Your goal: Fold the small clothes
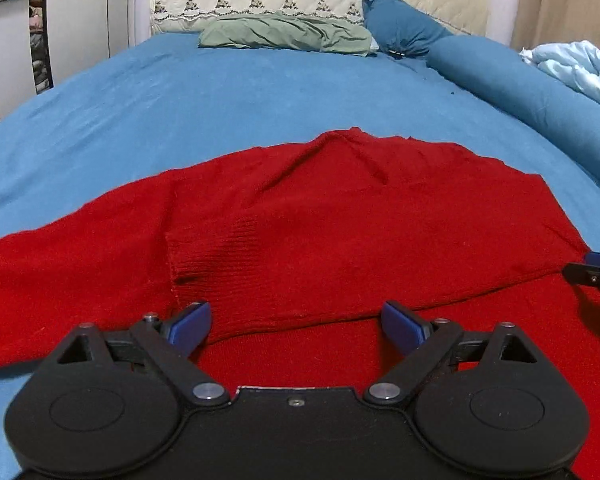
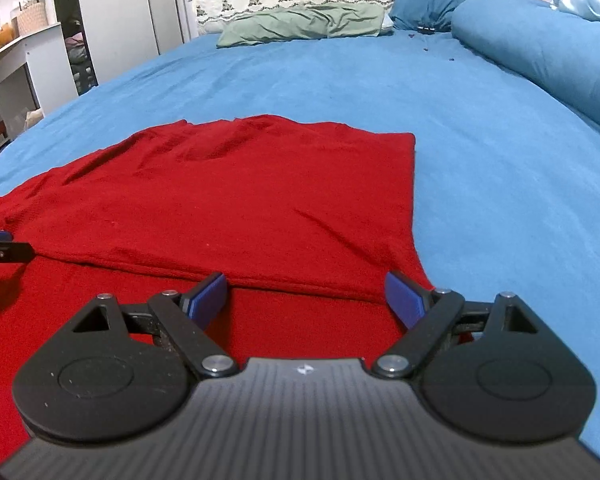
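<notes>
A red knit sweater [image 1: 320,220] lies spread on the blue bed sheet [image 1: 220,112]. One part is folded over onto the body, with its ribbed hem near my left gripper. My left gripper [image 1: 296,326] is open and empty, low over the sweater's near part, fingertips at the folded edge. In the right wrist view the sweater [image 2: 240,200] shows its straight right edge and the fold line. My right gripper [image 2: 306,300] is open and empty over the fold line near the right corner. Each gripper's tip shows at the other view's edge: [image 1: 596,272], [image 2: 0,246].
A green pillow [image 1: 288,32] and a dark blue pillow [image 1: 400,24] lie at the headboard. A blue rolled duvet [image 1: 540,92] and a pale blue blanket [image 1: 580,64] run along the right side. White furniture [image 2: 20,64] stands left of the bed.
</notes>
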`<state>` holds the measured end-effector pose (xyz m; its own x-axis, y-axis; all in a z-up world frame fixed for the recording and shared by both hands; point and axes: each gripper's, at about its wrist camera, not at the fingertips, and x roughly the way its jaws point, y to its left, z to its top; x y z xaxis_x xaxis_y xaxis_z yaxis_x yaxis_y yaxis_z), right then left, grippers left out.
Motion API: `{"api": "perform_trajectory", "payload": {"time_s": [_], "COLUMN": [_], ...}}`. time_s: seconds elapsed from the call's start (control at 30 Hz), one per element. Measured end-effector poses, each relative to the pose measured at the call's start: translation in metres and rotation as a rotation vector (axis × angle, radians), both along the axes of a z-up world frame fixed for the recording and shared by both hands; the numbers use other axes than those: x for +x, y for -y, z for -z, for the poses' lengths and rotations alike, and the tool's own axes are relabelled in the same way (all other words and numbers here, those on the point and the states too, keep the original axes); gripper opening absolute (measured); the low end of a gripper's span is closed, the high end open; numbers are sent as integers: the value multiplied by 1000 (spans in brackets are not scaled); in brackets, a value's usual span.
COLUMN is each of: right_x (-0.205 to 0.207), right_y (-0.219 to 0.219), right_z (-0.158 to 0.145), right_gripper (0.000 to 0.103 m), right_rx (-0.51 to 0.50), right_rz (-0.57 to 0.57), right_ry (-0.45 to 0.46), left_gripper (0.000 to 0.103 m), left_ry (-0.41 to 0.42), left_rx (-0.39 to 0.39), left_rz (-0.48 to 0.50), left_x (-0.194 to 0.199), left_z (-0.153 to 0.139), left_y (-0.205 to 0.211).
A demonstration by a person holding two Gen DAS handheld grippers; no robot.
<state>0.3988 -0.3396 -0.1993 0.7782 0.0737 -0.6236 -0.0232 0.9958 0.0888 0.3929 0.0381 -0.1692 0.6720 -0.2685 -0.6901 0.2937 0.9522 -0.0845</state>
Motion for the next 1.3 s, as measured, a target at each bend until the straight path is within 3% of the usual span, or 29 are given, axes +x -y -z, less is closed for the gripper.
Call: {"api": "perform_trajectory", "payload": {"time_s": [0.13, 0.3, 0.5, 0.63, 0.8, 0.97, 1.2, 1.3], "right_x": [-8, -39, -58, -55, -48, -40, -22, -15], "right_y": [-8, -28, -63, -96, -140, -179, -216, -224], "right_z": [-17, -77, -152, -169, -152, -119, -82, -72], "right_gripper": [102, 102, 103, 103, 103, 103, 103, 103], "right_rx": [-20, 5, 105, 137, 146, 135, 118, 101], "right_rz": [-8, -48, -104, -166, -196, -224, -241, -247], "right_ry": [10, 103, 161, 151, 99, 39, -6, -7], "left_gripper": [94, 94, 103, 103, 103, 100, 72, 71], "left_ry": [29, 116, 201, 210, 159, 79, -16, 17], "left_rx": [-30, -42, -117, -144, -203, -326, -418, -426], "left_rz": [-10, -51, -153, -286, -485, -635, -713, -730], "left_x": [-19, -56, -88, -90, -86, -71, -29, -21], "left_z": [-26, -85, -160, -176, -154, -103, -32, -21], "left_y": [-7, -31, -97, -153, -239, -312, -353, -357]}}
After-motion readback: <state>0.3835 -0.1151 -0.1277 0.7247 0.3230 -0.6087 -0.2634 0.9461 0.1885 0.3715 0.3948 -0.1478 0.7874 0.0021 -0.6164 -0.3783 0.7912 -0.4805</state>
